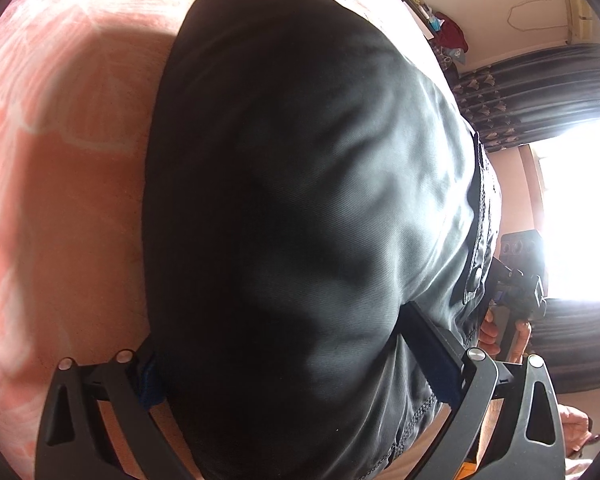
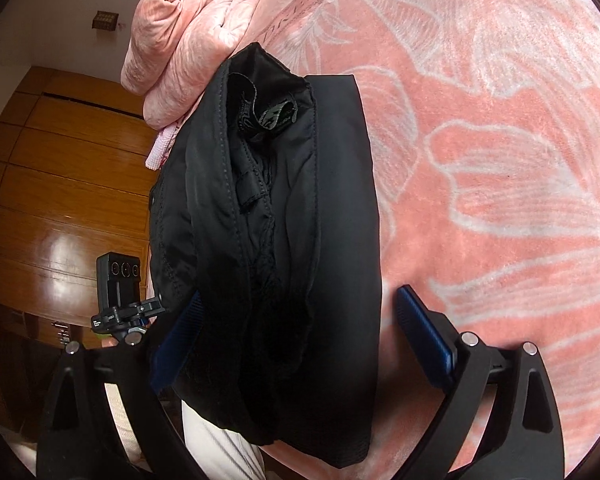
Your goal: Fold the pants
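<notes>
Black pants [image 1: 300, 200] lie in a folded bundle on a pink flowered bedspread [image 1: 60, 160]. In the left wrist view my left gripper [image 1: 296, 360] stands wide open with the thick bundle between its blue-padded fingers [image 1: 432, 356]. In the right wrist view the pants [image 2: 284, 240] show their waistband and inner label at the top. My right gripper [image 2: 304, 336] is also wide open, its fingers [image 2: 424, 336] on either side of the bundle's near end. The right gripper's body also shows at the right edge of the left wrist view [image 1: 516, 292].
A rolled pink blanket [image 2: 192, 36] lies on the bed beyond the pants. A wooden wardrobe [image 2: 60, 200] stands to the left. A bright window [image 1: 580, 208] with dark curtains [image 1: 540, 92] is at the right. The bedspread [image 2: 500, 160] stretches to the right.
</notes>
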A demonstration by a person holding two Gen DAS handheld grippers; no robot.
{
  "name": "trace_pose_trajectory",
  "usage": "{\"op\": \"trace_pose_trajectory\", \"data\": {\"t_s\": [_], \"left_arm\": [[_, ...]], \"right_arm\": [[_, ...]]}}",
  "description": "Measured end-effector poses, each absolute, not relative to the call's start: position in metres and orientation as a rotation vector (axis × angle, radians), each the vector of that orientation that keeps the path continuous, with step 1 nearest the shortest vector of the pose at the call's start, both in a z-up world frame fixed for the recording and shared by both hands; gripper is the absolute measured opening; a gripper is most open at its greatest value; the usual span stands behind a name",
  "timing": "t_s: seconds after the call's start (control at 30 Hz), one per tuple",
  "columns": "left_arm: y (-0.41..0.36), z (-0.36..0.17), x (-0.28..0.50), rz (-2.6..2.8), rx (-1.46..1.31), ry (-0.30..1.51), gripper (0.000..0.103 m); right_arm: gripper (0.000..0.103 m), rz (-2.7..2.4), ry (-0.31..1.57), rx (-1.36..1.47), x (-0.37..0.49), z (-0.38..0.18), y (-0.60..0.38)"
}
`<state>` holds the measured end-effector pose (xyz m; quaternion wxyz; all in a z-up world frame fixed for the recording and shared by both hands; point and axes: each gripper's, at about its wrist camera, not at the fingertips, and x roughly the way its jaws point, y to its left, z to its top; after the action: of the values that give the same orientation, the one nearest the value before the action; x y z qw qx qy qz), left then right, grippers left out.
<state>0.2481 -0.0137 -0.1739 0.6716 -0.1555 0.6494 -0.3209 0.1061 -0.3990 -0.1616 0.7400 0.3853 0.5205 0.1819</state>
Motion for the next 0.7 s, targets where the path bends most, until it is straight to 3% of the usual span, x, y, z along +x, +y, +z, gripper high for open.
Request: {"op": "trace_pose_trajectory", "data": {"t_s": [0.07,0.17,0.23,0.33,0.4,0.5,0.7], "left_arm": [[-0.015,-0.175,0.249,-0.725,-0.351,1.463,0.100],[-0.012,-0.173,0.246,-0.720,-0.355,1.460,0.100],[-0.005,-0.171,0.242,-0.715,-0.357,1.442,0.097],[-0.001,-0.162,0.238,-0.701,-0.365,1.402,0.084],[0.003,-0.155,0.236,-0.697,-0.378,1.375,0.066],[0.007,-0.145,0.234,-0.703,-0.398,1.327,0.049],[0.008,-0.126,0.237,-0.710,-0.450,1.228,0.038]], "right_arm": [[0.094,0.419,1.135,0.853,0.108,-0.162,-0.398],[0.078,0.417,1.128,0.841,0.108,-0.159,-0.395],[0.060,0.421,1.100,0.828,0.102,-0.153,-0.395],[0.045,0.432,1.045,0.789,0.093,-0.135,-0.391],[0.042,0.433,1.021,0.750,0.091,-0.121,-0.384],[0.040,0.457,0.977,0.731,0.091,-0.101,-0.377],[0.039,0.476,0.914,0.667,0.105,-0.066,-0.373]]}}
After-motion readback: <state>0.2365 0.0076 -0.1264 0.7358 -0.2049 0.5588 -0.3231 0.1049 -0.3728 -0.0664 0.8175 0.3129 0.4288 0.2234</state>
